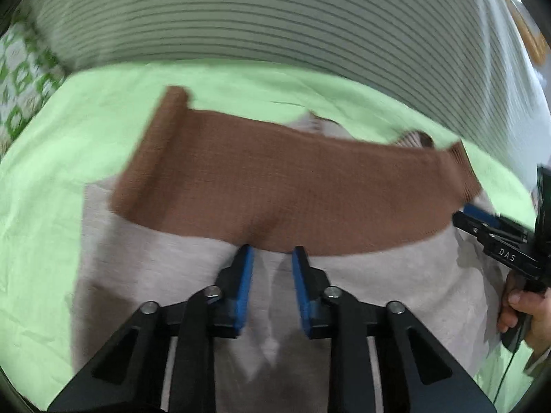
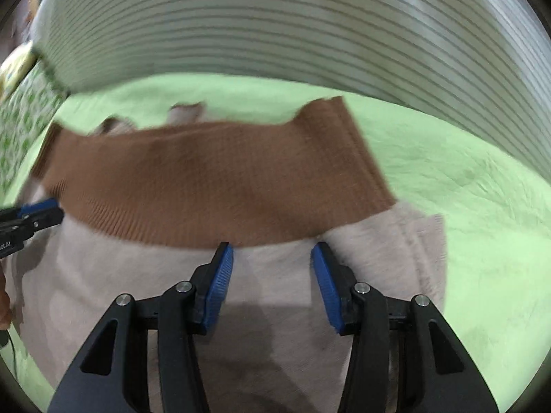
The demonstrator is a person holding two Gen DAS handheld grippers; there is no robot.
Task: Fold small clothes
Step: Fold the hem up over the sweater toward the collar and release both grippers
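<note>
Nearest in the left wrist view, the left gripper (image 1: 272, 253) hangs with its blue-padded fingers (image 1: 245, 285) spread apart, nothing between them, just above the pale beige soft knitted garment (image 1: 172, 275) spread flat below. In the right wrist view the right gripper (image 2: 272, 251) is likewise spread, wider, its blue pads (image 2: 218, 285) empty over the same beige cloth. Just beyond both sets of tips lies the garment's brown ribbed knit band (image 1: 275, 189), folded across the beige part as a broad strip running side to side. The whole piece rests on a light green wrinkled bed sheet (image 1: 51, 179). Farther back a white fabric with thin dark stripes (image 1: 258, 17) rises behind the sheet, and a green-and-white patterned cloth (image 1: 20, 79) shows at the far left edge
</note>
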